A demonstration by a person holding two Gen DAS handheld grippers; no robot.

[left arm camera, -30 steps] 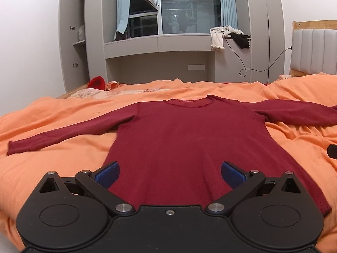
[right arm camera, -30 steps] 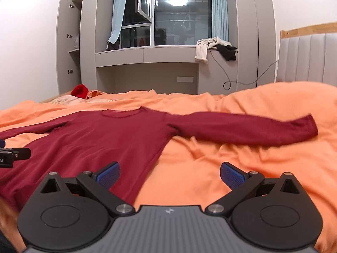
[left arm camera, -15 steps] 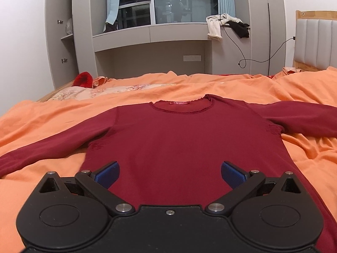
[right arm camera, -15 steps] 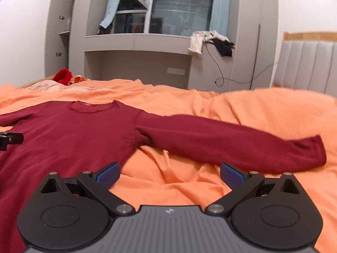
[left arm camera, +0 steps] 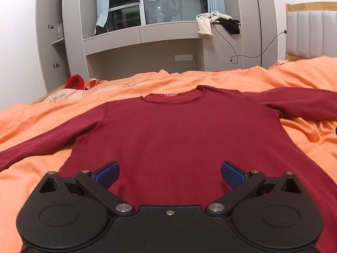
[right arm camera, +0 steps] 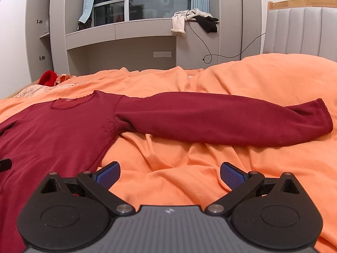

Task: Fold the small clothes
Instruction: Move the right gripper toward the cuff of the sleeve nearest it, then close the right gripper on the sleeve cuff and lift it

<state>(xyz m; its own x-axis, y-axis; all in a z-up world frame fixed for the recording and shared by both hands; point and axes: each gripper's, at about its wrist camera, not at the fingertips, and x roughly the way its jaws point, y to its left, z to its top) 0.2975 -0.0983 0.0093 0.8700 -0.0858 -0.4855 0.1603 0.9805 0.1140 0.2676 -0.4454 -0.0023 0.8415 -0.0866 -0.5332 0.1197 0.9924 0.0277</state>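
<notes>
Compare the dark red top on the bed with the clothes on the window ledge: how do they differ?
The red top lies spread flat on the orange cover, sleeves out; the ledge clothes sit bunched, one piece hanging over the edge. The top is a single dark red; the ledge clothes are cream and black. Both are unfolded.

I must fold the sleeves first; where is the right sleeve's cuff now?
In the right wrist view, the cuff lies far right on the orange duvet, beyond the open right tongs.
</notes>
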